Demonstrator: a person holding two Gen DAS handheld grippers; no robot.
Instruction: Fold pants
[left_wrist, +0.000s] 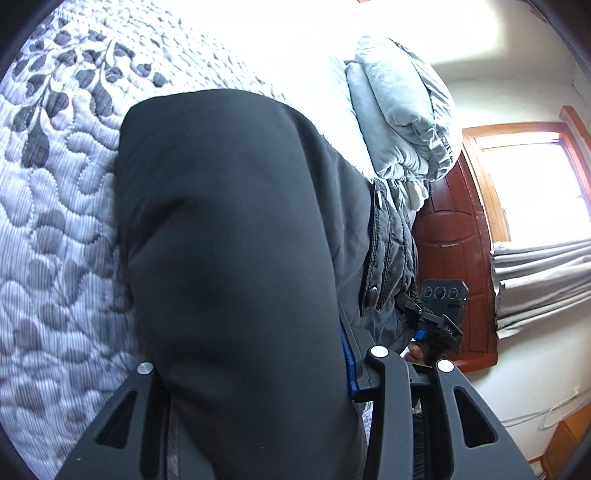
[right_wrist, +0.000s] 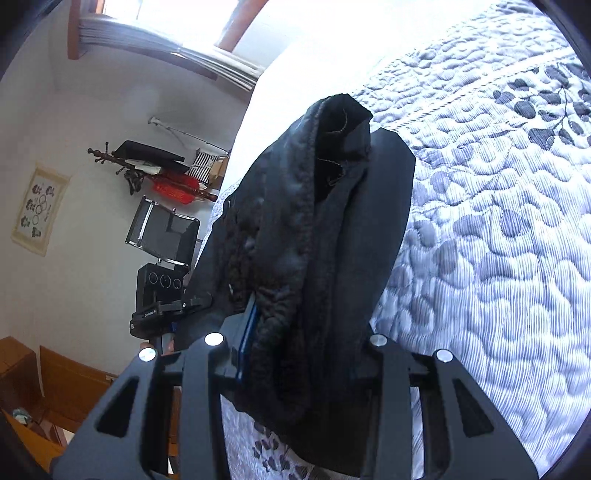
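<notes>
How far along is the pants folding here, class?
Done: nothing clearly folded flat yet. In hand: the dark grey fabric pants hang bunched between both grippers, left gripper and right gripper, above the leaf-patterned quilted bedspread. Left: lay down, fold, smooth.

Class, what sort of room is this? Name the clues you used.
Most likely a bedroom: a quilt covers a bed, folded bedding is stacked at its end, and clothes hang on a wall rack.
</notes>
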